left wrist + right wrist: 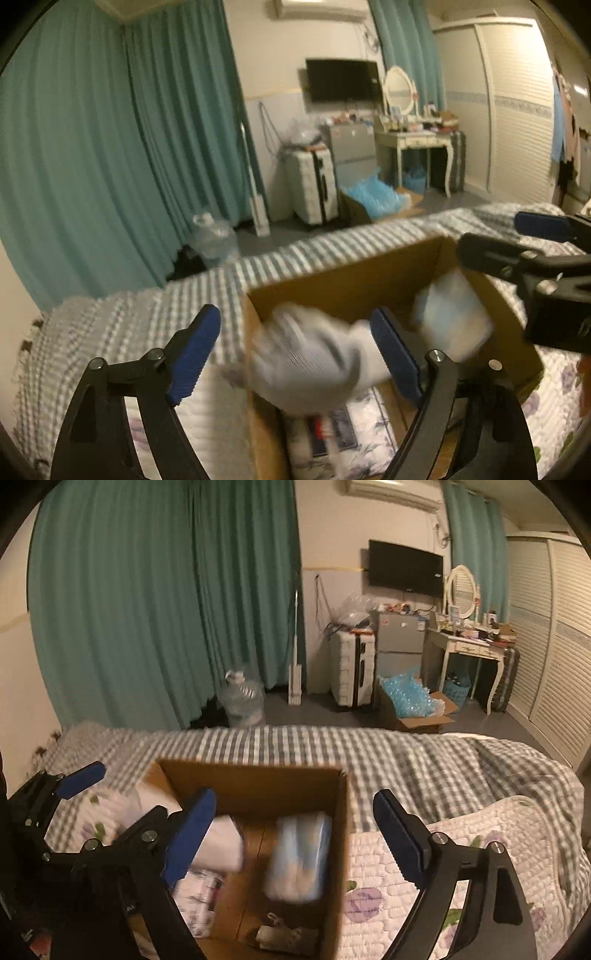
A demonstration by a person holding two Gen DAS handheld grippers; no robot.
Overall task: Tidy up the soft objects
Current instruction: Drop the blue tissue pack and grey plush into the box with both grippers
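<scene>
Open-topped cardboard box (255, 779), soft packs (297, 856) inside

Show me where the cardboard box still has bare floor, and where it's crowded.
Inside the cardboard box, brown floor shows in a strip between the white bundle and the blue-and-white pack, widening toward the near side. The left side is crowded. Both the left gripper and right gripper are open.

Black scissor-link arms with silver pivot screws on each hand-held gripper (291, 354) — blue ribbed pads (190, 836) lining both flat fingers.
</scene>
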